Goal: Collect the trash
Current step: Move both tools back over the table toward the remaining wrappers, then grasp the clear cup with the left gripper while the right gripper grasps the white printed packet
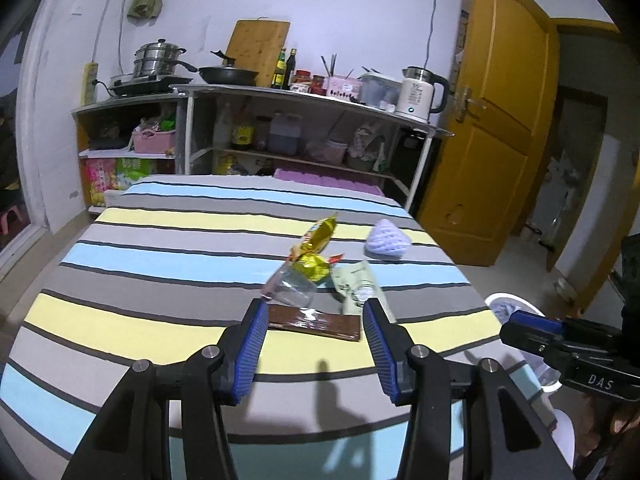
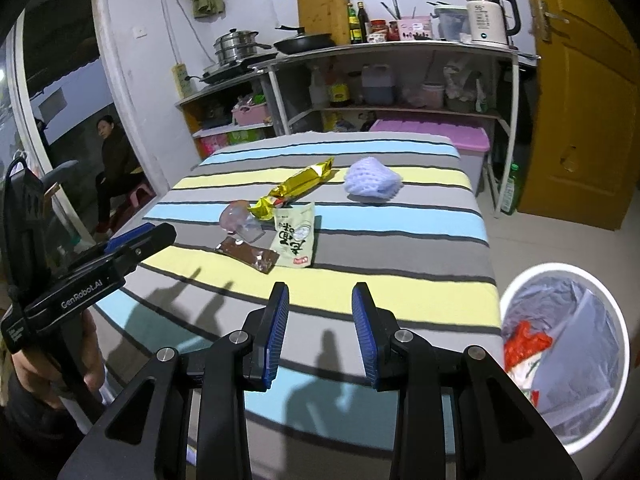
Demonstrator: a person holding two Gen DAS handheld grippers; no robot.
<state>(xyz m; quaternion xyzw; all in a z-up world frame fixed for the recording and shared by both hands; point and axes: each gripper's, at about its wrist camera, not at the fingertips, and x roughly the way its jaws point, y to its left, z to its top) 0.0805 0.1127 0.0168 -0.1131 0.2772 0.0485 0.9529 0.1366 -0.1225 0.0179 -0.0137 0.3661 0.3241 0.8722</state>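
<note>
Trash lies on a striped table (image 1: 160, 248): a brown wrapper (image 1: 316, 323) (image 2: 247, 259), a clear plastic cup (image 1: 289, 286) (image 2: 240, 221), a gold wrapper (image 1: 314, 246) (image 2: 298, 188), a pale green packet (image 1: 358, 286) (image 2: 294, 240) and a lilac foam net (image 1: 386, 239) (image 2: 372, 180). My left gripper (image 1: 316, 312) is open just above the brown wrapper. My right gripper (image 2: 320, 300) is open and empty over the table's near edge. A white bin (image 2: 564, 356) with a clear liner and red-white trash stands at the right.
A shelf unit (image 1: 304, 120) with a kettle, pans and bottles stands behind the table. A yellow door (image 1: 492, 120) is at the right. A purple storage box (image 2: 448, 136) sits beyond the table. A person (image 2: 114, 160) sits at the left doorway.
</note>
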